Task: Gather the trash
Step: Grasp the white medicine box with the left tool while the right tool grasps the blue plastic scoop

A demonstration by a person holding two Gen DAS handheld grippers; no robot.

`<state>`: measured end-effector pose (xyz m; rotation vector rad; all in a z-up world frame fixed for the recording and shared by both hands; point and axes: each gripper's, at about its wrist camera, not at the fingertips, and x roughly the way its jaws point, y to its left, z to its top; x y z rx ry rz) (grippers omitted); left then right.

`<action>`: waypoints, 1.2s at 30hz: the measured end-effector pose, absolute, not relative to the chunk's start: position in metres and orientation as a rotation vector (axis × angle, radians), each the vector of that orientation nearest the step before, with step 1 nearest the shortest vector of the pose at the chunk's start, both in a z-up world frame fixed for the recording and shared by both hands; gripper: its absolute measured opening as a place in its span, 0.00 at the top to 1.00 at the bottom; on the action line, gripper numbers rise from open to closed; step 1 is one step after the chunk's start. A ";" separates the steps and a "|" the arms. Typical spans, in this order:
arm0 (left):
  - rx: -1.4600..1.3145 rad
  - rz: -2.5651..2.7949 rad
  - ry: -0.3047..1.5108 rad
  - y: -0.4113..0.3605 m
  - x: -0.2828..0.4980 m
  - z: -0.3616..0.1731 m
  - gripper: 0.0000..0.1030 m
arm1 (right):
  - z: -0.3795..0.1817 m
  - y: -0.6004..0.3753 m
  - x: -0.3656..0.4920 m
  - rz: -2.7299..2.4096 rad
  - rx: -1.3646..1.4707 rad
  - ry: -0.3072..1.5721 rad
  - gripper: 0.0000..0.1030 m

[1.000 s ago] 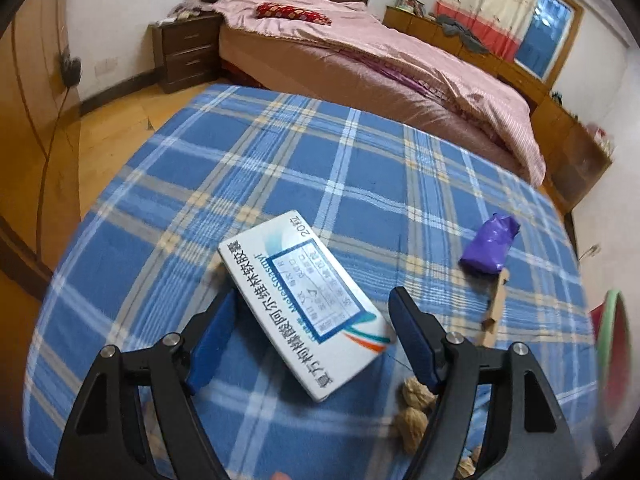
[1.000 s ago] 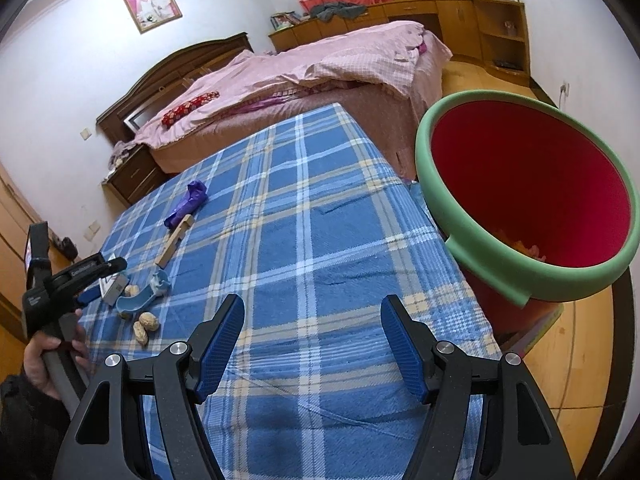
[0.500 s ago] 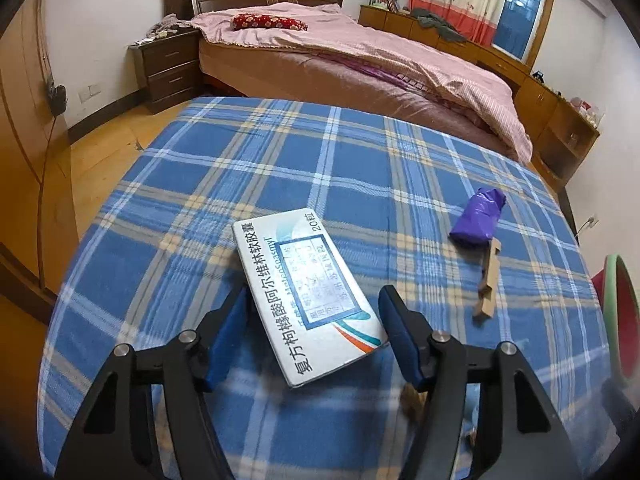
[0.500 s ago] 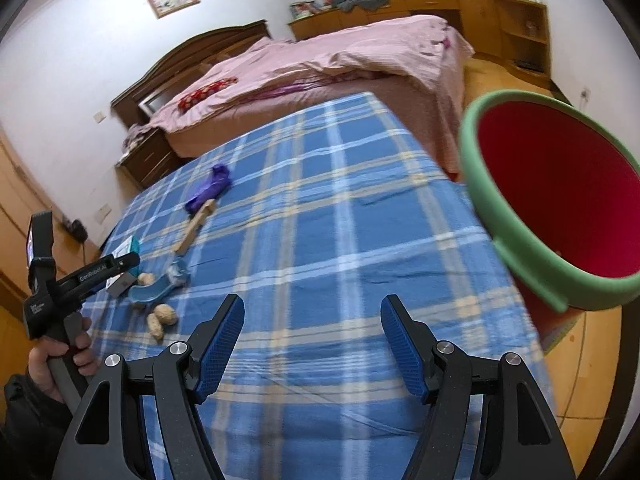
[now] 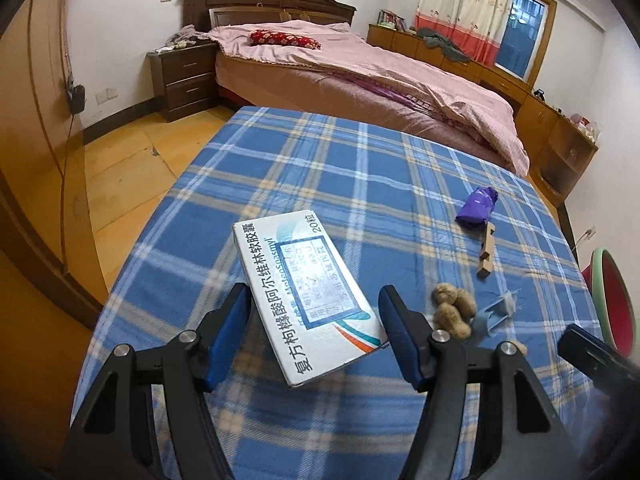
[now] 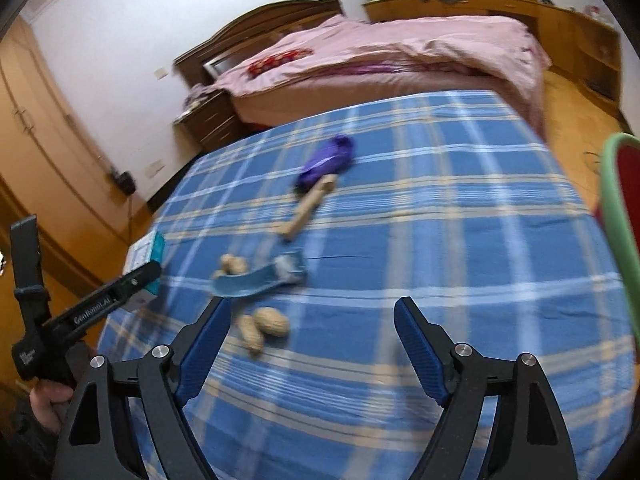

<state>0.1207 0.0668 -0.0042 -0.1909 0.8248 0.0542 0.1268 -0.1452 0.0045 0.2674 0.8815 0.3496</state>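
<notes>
Tablecloth (image 6: 440,240) nearer; right gripper (image 6: 312,344) wider.

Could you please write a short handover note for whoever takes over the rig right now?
Left claw: has just closed on the medicine box, which looks raised off the checked cloth.
Right claw: has just been opening, nothing between its fingers, over the near peanuts.
On the cloth: peanuts, blue wrapper, wooden stick, purple bag. Red bin at the right edge.
Done: box gripped; the bin's inside is out of view.
Left: bin the box, then the rest.
</notes>
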 end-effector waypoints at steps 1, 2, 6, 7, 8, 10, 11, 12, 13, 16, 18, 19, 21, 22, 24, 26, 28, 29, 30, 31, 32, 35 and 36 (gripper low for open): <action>-0.197 0.057 0.827 0.069 0.119 -0.006 0.35 | 0.003 -0.140 0.130 0.362 0.266 0.888 0.16; -0.203 0.057 0.830 0.071 0.118 -0.008 0.35 | 0.002 -0.134 0.134 0.378 0.262 0.896 0.16; -0.224 0.051 0.845 0.077 0.115 -0.015 0.35 | -0.004 -0.116 0.145 0.400 0.233 0.922 0.15; -0.226 0.049 0.847 0.078 0.115 -0.016 0.35 | -0.006 -0.112 0.147 0.405 0.220 0.926 0.15; -0.228 0.047 0.847 0.078 0.114 -0.016 0.35 | -0.007 -0.108 0.150 0.402 0.208 0.930 0.15; -0.233 0.042 0.846 0.079 0.114 -0.017 0.35 | -0.009 -0.103 0.153 0.405 0.194 0.935 0.15; -0.236 0.039 0.845 0.079 0.115 -0.017 0.35 | -0.010 -0.100 0.155 0.407 0.188 0.937 0.15; -0.238 0.038 0.844 0.079 0.114 -0.017 0.35 | -0.011 -0.097 0.157 0.410 0.181 0.940 0.15; -0.239 0.036 0.845 0.080 0.114 -0.017 0.35 | -0.012 -0.094 0.158 0.411 0.177 0.941 0.15; -0.240 0.031 0.844 0.079 0.114 -0.018 0.35 | -0.013 -0.088 0.163 0.402 0.139 0.929 0.15; -0.239 0.028 0.842 0.079 0.114 -0.017 0.35 | -0.013 -0.083 0.164 0.390 0.106 0.926 0.15; -0.239 0.027 0.841 0.079 0.114 -0.017 0.35 | -0.014 -0.081 0.165 0.386 0.090 0.923 0.15; -0.237 0.025 0.837 0.078 0.114 -0.017 0.35 | -0.014 -0.079 0.166 0.384 0.068 0.915 0.15; -0.236 0.024 0.836 0.078 0.114 -0.016 0.35 | -0.015 -0.078 0.166 0.381 0.054 0.911 0.15; -0.236 0.023 0.832 0.078 0.113 -0.015 0.35 | -0.015 -0.076 0.166 0.374 0.037 0.909 0.18; -0.237 0.022 0.827 0.077 0.112 -0.014 0.35 | -0.015 -0.077 0.165 0.370 0.025 0.898 0.26; -0.237 0.020 0.824 0.077 0.111 -0.013 0.35 | -0.015 -0.077 0.165 0.367 0.022 0.905 0.26; -0.237 0.019 0.822 0.076 0.110 -0.012 0.35 | -0.014 -0.077 0.164 0.361 0.015 0.903 0.26; -0.236 0.017 0.821 0.076 0.109 -0.011 0.35 | -0.014 -0.078 0.163 0.359 0.016 0.902 0.26; -0.236 0.014 0.818 0.075 0.108 -0.010 0.35 | -0.013 -0.079 0.162 0.360 0.022 0.903 0.26; -0.236 0.012 0.816 0.074 0.106 -0.009 0.35 | -0.012 -0.081 0.161 0.361 0.035 0.903 0.26; -0.234 0.005 0.810 0.072 0.104 -0.006 0.35 | -0.005 -0.089 0.155 0.354 0.057 0.879 0.26; -0.233 0.002 0.808 0.071 0.103 -0.005 0.35 | -0.001 -0.091 0.152 0.352 0.065 0.870 0.26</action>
